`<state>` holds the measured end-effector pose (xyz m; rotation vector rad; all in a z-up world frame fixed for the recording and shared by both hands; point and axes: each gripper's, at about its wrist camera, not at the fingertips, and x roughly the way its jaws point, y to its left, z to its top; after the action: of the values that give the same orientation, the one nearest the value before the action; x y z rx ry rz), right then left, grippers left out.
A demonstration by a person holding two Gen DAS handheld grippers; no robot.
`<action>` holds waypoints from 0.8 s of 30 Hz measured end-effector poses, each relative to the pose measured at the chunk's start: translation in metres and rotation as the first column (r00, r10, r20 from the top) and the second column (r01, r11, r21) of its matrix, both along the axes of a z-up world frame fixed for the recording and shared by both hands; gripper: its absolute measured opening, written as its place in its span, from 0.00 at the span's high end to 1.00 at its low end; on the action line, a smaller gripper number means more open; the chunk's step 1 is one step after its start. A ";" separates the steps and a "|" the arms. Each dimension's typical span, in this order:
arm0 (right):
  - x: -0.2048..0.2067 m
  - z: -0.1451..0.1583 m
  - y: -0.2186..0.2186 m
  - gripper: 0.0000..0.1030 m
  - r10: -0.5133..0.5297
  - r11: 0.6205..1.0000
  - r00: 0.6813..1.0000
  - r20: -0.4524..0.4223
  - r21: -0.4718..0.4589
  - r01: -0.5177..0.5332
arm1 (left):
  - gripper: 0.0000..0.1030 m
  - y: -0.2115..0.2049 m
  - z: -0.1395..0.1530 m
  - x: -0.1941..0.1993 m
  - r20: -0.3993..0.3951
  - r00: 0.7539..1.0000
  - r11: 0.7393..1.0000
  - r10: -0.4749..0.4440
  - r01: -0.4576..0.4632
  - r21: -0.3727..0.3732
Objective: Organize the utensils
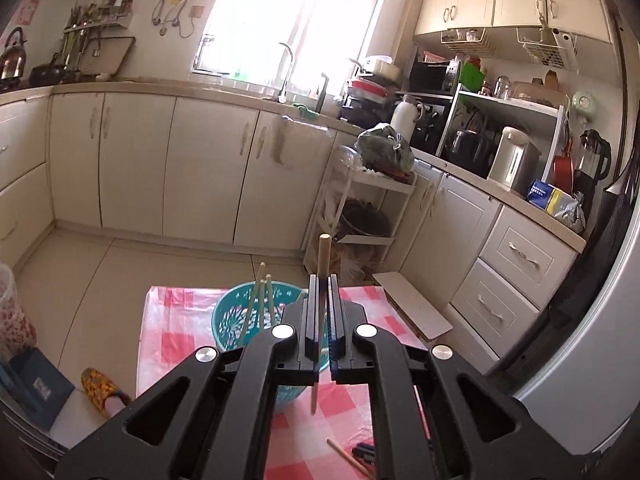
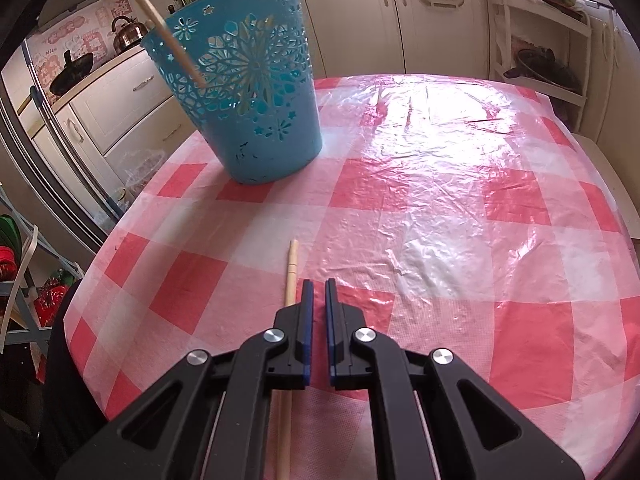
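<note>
Transfer step in hand: left claw clenched on one chopstick above counter, beside basket; right claw shut, empty, beside second chopstick lying flat; next likely lowering into basket.

Blown-out window daylight, tablecloth glare, fisheye-bent edges.
</note>
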<state>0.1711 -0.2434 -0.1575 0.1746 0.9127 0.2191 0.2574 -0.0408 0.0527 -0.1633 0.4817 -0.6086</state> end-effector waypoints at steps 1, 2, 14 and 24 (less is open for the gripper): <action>0.000 0.000 -0.001 0.94 -0.001 1.000 1.000 -0.001 0.006 0.001 | 1.00 -0.003 0.005 0.004 0.010 1.000 1.000 0.001 -0.001 0.001; 0.000 -0.001 -0.002 0.94 -0.001 1.000 1.000 -0.002 0.012 0.001 | 1.00 -0.005 0.008 0.007 0.018 1.000 1.000 0.003 -0.004 0.006; 0.000 -0.001 -0.012 0.94 -0.006 0.997 1.000 -0.015 0.078 0.007 | 0.99 -0.011 -0.038 0.006 -0.123 0.986 0.976 -0.108 0.129 0.175; -0.007 0.002 0.004 0.94 0.010 0.999 1.000 0.006 -0.035 -0.010 | 0.85 -0.114 -0.177 -0.005 -0.282 0.943 0.757 -0.175 0.312 0.575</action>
<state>0.1644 -0.2391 -0.1552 0.1374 0.9107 0.2126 0.2527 -0.1545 -0.1241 0.4758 0.8997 -0.6645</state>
